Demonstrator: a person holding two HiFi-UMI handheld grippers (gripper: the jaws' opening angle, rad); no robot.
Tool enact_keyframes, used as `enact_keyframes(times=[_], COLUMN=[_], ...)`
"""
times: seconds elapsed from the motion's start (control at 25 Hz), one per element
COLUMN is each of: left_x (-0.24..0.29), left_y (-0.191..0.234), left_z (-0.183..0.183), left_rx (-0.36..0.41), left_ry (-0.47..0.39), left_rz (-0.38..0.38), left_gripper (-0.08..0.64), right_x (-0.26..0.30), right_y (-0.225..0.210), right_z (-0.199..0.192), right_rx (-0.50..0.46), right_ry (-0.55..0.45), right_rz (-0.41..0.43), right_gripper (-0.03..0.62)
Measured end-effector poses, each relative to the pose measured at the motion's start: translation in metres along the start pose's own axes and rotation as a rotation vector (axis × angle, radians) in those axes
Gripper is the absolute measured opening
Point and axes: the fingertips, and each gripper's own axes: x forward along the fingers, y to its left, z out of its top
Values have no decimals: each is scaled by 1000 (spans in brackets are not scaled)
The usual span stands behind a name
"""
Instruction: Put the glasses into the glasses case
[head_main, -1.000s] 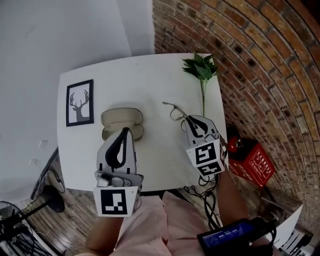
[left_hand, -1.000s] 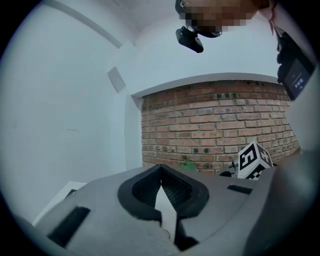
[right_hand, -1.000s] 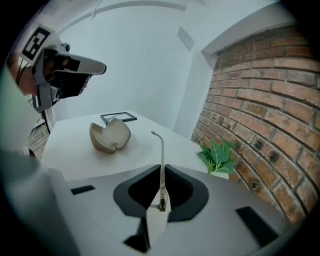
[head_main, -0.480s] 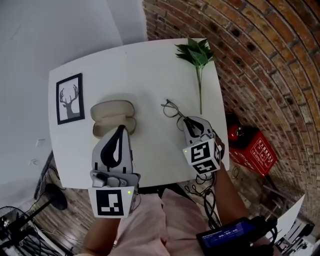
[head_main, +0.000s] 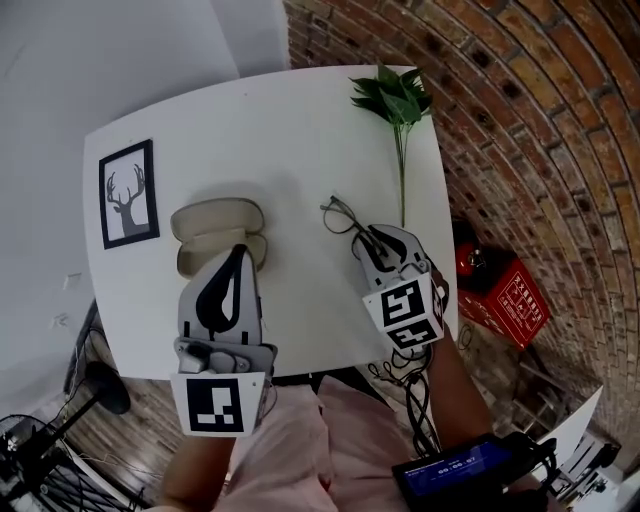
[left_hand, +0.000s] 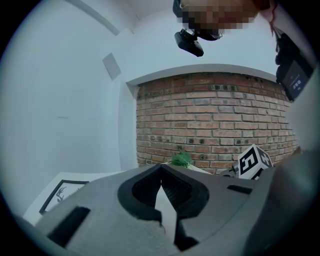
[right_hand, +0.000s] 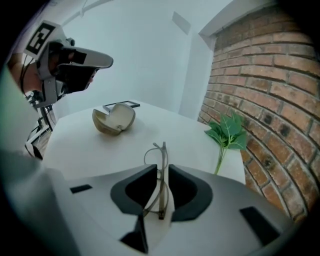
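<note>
Thin metal-framed glasses (head_main: 343, 217) lie on the white table (head_main: 300, 130), right of centre. My right gripper (head_main: 372, 240) is at their near end. In the right gripper view its jaws are opening, and the folded temples (right_hand: 160, 187) run between the pads with a gap on each side. The beige glasses case (head_main: 214, 233) lies open to the left, also seen in the right gripper view (right_hand: 114, 119). My left gripper (head_main: 238, 254) hovers over the case's near edge, shut and empty, its tips meeting (left_hand: 160, 167).
A framed deer picture (head_main: 128, 194) lies at the table's left edge. A green leafy sprig (head_main: 398, 110) lies along the right edge by the brick wall (head_main: 520, 120). A red box (head_main: 505, 300) sits on the floor to the right.
The right gripper and the glasses have sunk towards the table top. The left gripper has dropped a little by the case.
</note>
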Motion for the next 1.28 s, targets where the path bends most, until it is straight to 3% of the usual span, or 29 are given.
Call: enact_keyframes(times=[0.24,0.36,0.68,1.04,1.28], left_x=[4,4,-15,-72,-115], left_y=[8,13,21,48,80], left_z=[-1,-6,1,19,21], left_rx=[-4,-13,-22,-28,-54], left_ry=[2,15,-23,-95,-129], left_rz=[-4,0,36,164,293], left_gripper=[5,5,6,5,5], right_x=[16,20,2,-16,-8], right_y=[2,-1,-7,13,52], right_z=[-4,-6,21,91,141], right_rx=[16,29,14,-77,-192], right_ry=[62,81,4,-117,-183], right_rz=[40,15,-36,-5,74], right_gripper=[63,26,21,21,21])
